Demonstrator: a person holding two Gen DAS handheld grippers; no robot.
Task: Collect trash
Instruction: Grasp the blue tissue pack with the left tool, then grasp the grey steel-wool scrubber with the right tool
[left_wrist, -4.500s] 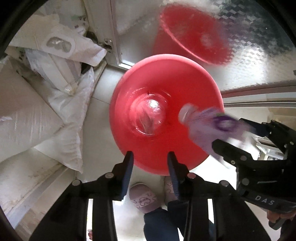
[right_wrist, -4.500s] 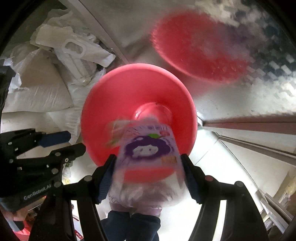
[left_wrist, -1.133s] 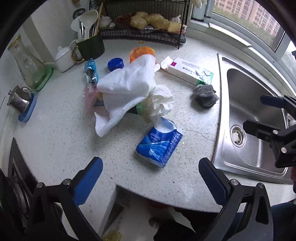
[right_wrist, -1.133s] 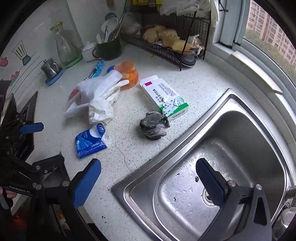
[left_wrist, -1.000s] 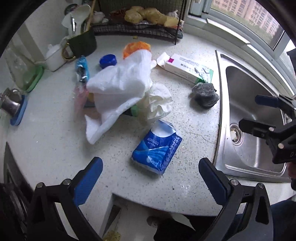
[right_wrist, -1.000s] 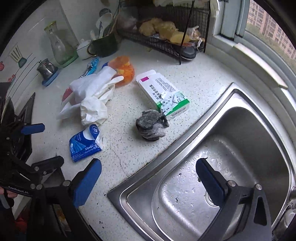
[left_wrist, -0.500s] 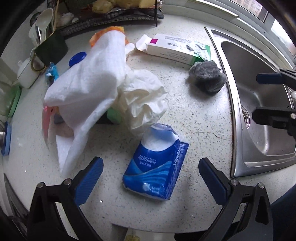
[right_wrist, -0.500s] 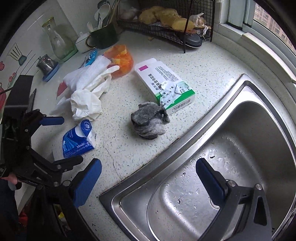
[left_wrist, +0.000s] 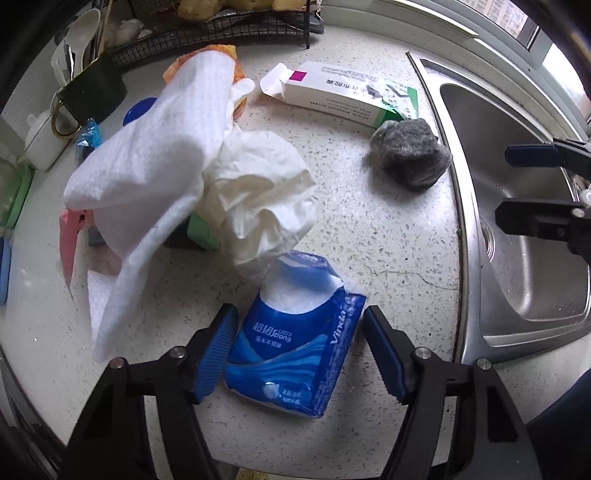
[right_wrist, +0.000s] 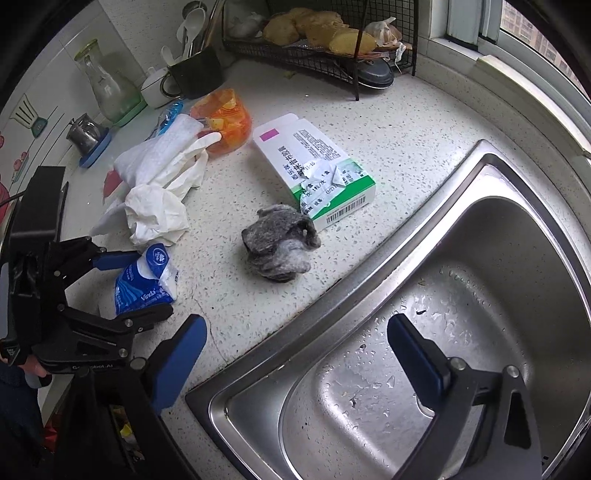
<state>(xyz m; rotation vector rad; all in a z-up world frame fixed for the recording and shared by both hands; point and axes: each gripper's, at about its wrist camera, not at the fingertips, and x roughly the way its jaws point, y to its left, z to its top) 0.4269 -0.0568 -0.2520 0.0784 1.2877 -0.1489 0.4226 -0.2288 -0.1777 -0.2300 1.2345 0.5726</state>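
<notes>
A blue tissue pack (left_wrist: 295, 343) lies near the counter's front edge. My left gripper (left_wrist: 301, 350) points down over it, the pack sits between its blue pads, and the jaws are closing; a gap still shows at the right pad. In the right wrist view the pack (right_wrist: 142, 280) sits between the left gripper's fingers (right_wrist: 114, 258). My right gripper (right_wrist: 295, 332) hangs open over the sink's rim, empty. More trash lies behind: crumpled white paper (left_wrist: 258, 206), a white cloth (left_wrist: 155, 155), a green-and-white box (right_wrist: 314, 166) and a grey scourer (right_wrist: 280, 243).
The steel sink (right_wrist: 480, 295) fills the right side. At the back stand a wire rack (right_wrist: 332, 66), a dark cup of utensils (right_wrist: 195, 74), a glass carafe (right_wrist: 107, 88) and an orange bag (right_wrist: 225, 122). The counter edge runs just below the pack.
My left gripper has come down over the blue pack, and its jaws have narrowed from wide open to either side of it. The right gripper stays open and has drifted slightly toward the scourer.
</notes>
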